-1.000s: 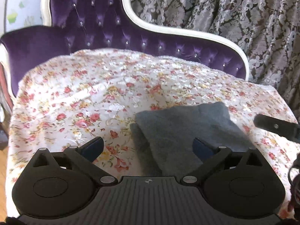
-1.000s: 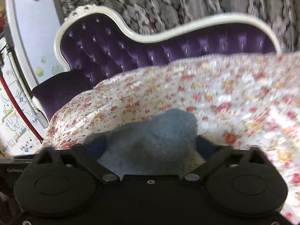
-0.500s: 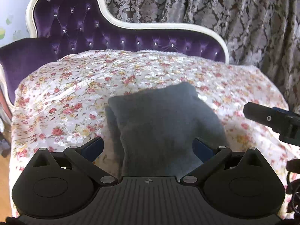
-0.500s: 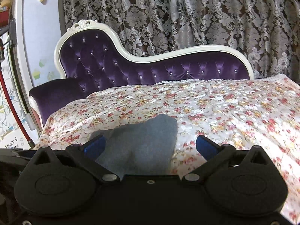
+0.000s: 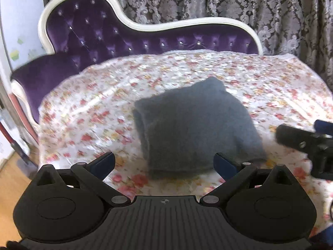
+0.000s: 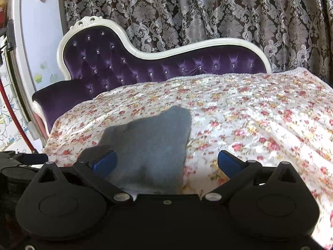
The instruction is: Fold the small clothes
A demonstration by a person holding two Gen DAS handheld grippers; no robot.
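Now both tongs, left (image 5: 164,164) and right (image 6: 166,163), gape over one folded grey garment (image 5: 193,129).

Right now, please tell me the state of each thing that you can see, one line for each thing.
grey garment: folded into a compact stack, lying flat on the cloth, not held.
left gripper: open, empty, just short of the garment.
right gripper: open, empty, garment's edge below it.
floral cloth: spread over the seat, lightly wrinkled.
purple sofa: seat covered by the cloth.
curtain: drawn shut.
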